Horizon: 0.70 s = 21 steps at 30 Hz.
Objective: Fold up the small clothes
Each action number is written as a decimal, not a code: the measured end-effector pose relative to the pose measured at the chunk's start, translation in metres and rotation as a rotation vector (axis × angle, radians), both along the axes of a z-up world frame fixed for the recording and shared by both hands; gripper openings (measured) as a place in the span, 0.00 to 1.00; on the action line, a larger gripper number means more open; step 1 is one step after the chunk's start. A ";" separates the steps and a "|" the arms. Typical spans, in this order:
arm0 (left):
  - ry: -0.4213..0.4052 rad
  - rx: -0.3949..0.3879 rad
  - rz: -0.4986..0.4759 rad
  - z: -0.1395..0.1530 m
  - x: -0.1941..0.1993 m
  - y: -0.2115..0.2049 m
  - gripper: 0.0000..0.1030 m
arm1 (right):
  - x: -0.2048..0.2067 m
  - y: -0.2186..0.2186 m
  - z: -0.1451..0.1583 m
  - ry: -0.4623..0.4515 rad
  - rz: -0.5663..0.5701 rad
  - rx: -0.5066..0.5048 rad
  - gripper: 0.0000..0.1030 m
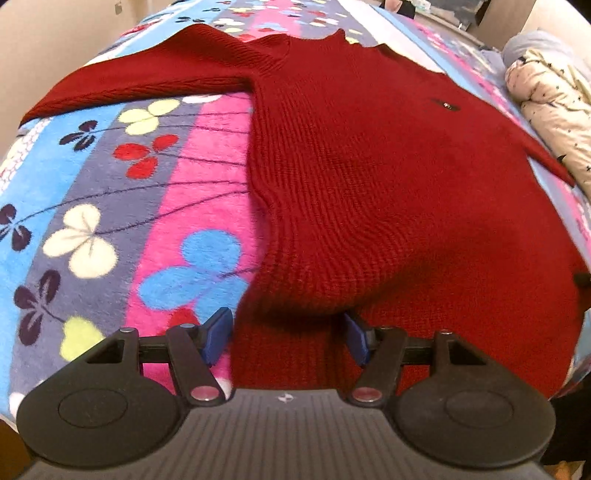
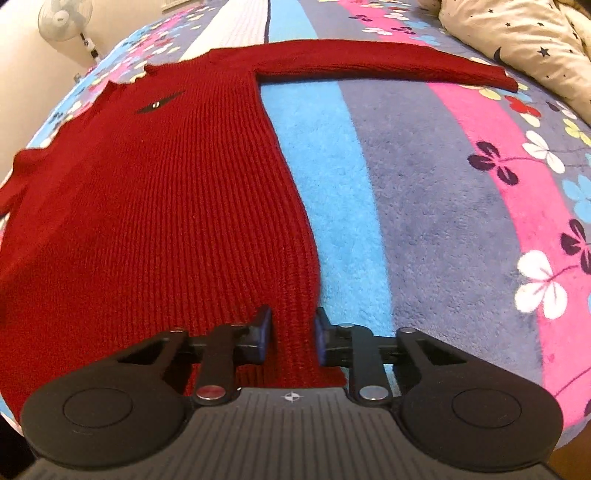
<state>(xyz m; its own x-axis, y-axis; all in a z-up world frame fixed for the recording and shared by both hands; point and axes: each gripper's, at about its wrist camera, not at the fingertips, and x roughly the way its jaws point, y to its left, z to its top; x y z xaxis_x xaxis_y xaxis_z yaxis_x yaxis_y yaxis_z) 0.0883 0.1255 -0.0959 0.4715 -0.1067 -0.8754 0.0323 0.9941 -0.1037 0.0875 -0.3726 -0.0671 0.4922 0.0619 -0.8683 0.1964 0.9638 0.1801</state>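
A dark red knit sweater [image 1: 369, 177] lies spread face up on a flowered blanket, sleeves out to both sides. My left gripper [image 1: 288, 332] is open at the sweater's bottom left hem corner, and a raised bulge of the knit sits between its blue pads [image 1: 218, 332]. The same sweater [image 2: 155, 206] fills the left of the right wrist view. My right gripper [image 2: 293, 332] is open with its jaws straddling the bottom right hem edge, fabric between the pads [image 2: 264, 332] but not pinched.
The striped blanket with clover flowers [image 1: 110, 221] covers the bed and shows bare to the right of the sweater [image 2: 443, 221]. A cream star-print quilt [image 2: 517, 40] is bunched at the far right, also seen in the left wrist view [image 1: 554, 96]. A white fan [image 2: 66, 18] stands beyond the bed.
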 end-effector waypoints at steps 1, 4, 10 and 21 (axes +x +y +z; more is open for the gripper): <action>0.000 0.009 -0.003 0.000 -0.001 0.000 0.64 | -0.001 0.000 0.001 -0.004 -0.002 0.002 0.22; -0.012 0.039 -0.041 0.001 -0.005 -0.003 0.43 | -0.004 0.002 0.001 -0.008 0.006 -0.004 0.22; -0.086 -0.006 -0.058 0.027 -0.019 0.006 0.11 | -0.007 0.000 0.011 -0.045 0.010 0.004 0.07; 0.029 -0.056 -0.065 0.021 -0.026 0.027 0.13 | -0.030 -0.032 0.026 -0.057 -0.141 0.166 0.06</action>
